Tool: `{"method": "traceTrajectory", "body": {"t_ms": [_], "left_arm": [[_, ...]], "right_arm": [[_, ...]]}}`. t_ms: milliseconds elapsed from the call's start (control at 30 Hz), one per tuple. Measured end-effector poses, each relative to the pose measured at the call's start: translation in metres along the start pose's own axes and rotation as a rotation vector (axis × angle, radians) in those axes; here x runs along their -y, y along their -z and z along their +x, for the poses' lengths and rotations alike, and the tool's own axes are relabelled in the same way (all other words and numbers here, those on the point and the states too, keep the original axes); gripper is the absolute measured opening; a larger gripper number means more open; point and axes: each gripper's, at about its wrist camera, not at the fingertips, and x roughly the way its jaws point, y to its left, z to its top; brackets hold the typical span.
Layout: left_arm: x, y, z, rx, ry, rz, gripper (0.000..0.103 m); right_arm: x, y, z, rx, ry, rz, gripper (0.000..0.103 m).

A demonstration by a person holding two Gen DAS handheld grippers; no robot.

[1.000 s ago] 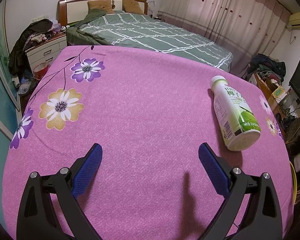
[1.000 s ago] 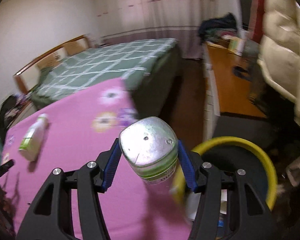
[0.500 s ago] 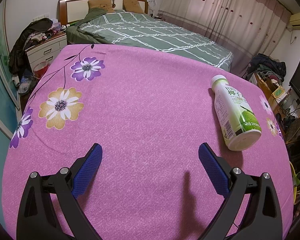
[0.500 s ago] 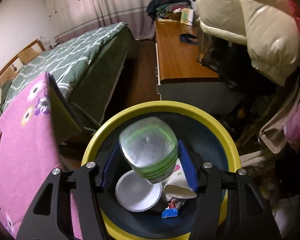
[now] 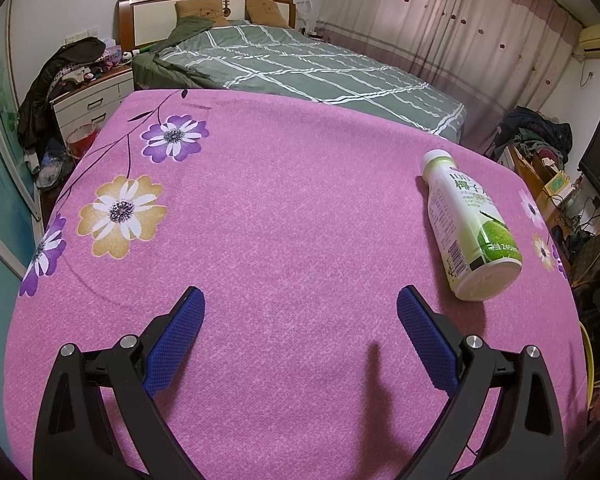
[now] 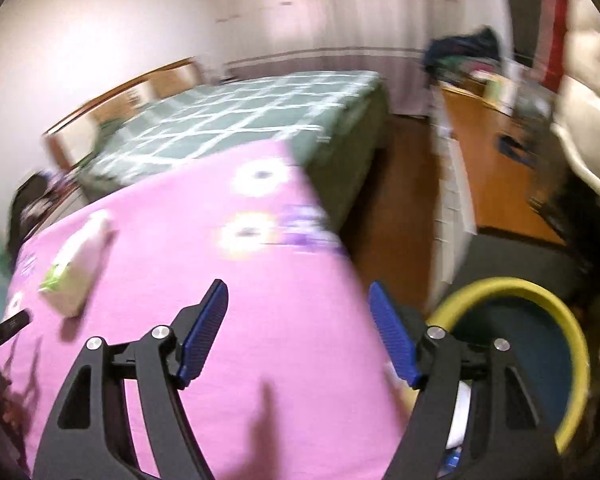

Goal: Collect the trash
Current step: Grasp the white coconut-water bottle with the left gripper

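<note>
Both the left gripper [image 5: 298,322] and right gripper [image 6: 299,328] have fingers spread, empty. The coconut drink bottle [image 5: 470,230] lies ahead-right of the left fingers; a careless nudge could roll it off the table [image 5: 280,220].

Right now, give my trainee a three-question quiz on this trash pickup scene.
1. True or false: the white and green bottle stands upright on the pink tablecloth.
2. The right hand-held gripper is: A) shut on a jar, B) open and holding nothing, C) out of view.
3. Fill in: the bin beside the table has a ____ rim.

Key: 1 false, it lies on its side; 2 B; 3 yellow.
</note>
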Motion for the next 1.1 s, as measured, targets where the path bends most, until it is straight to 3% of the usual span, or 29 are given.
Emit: {"method": "traceTrajectory", "body": {"t_ms": [100, 167, 367, 600, 800, 900, 1100], "left_arm": [[0.002, 0.001, -0.002, 0.008, -0.001, 0.006, 0.095], [0.005, 0.002, -0.003, 0.011, 0.003, 0.014, 0.095], [0.031, 0.007, -0.014, 0.033, 0.01, 0.084, 0.095], [0.073, -0.004, -0.04, 0.042, 0.098, 0.112, 0.096], [0.128, -0.013, -0.028, 0.006, 0.129, 0.2, 0.096], [0.143, -0.012, -0.012, -0.022, 0.097, 0.199, 0.096], [0.139, -0.014, 0.015, -0.047, 0.078, 0.138, 0.079]], "right_arm": [[-0.028, 0.005, 0.011, 0.004, -0.007, -0.087, 0.069], [-0.033, 0.01, 0.02, -0.045, -0.023, -0.102, 0.069], [-0.023, 0.006, 0.025, -0.073, -0.021, -0.03, 0.069], [-0.019, 0.012, 0.036, -0.132, -0.016, -0.005, 0.069], [-0.013, 0.013, 0.038, -0.144, -0.02, 0.025, 0.069], [-0.012, 0.012, 0.039, -0.144, -0.022, 0.028, 0.069], [-0.011, 0.012, 0.038, -0.142, -0.028, 0.036, 0.07]]}}
